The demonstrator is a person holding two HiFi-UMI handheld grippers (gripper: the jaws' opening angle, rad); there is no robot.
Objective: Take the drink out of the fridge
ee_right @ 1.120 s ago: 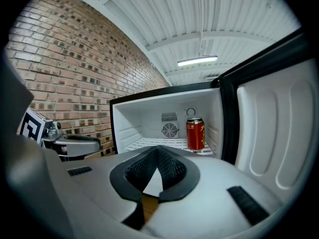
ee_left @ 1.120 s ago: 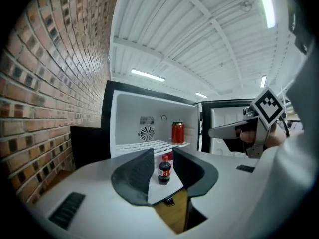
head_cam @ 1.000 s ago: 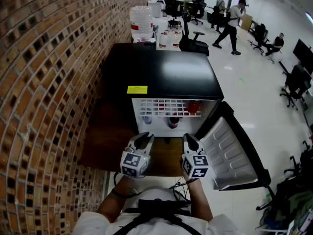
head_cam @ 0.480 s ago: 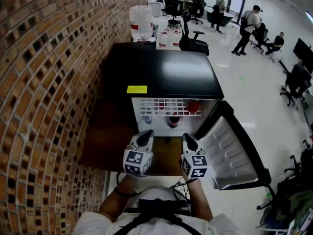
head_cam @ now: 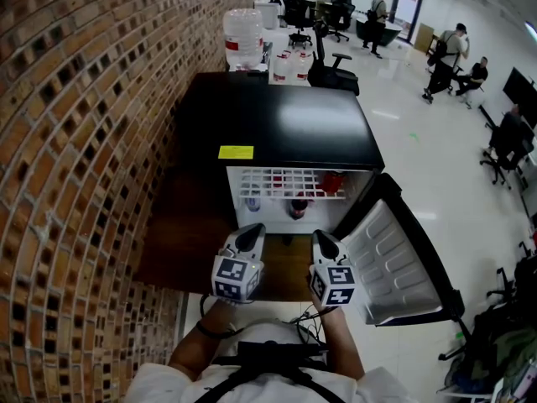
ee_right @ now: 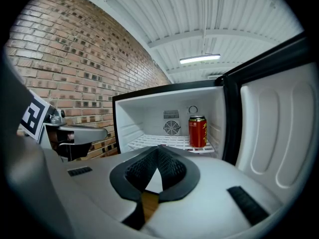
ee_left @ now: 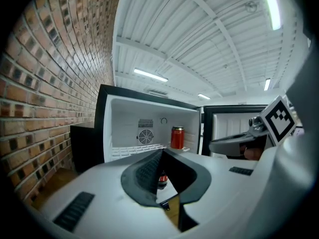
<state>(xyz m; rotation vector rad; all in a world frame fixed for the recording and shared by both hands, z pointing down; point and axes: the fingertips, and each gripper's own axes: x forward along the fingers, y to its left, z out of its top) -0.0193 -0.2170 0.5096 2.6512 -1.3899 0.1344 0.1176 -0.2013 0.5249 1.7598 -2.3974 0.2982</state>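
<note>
L gripper (head_cam: pixel 249 238), R gripper (head_cam: pixel 323 243) closed, empty; red can (ee_right: pixel 198 131) ahead on fridge shelf (ee_right: pixel 164 142), apart.

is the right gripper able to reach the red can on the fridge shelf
Probably yes: the fridge door is wide open and nothing stands between the right gripper and the red can. Its jaws are shut, so they must open first.

Quick cnt fwiw: 1 fridge (head_cam: pixel 277 124), 1 red can (head_cam: pixel 332 182), 1 dark bottle (head_cam: pixel 298 209), 1 water jug (head_cam: pixel 242 39), 2 grippers, i.e. left gripper (head_cam: pixel 249 233) + right gripper (head_cam: pixel 322 239).
</note>
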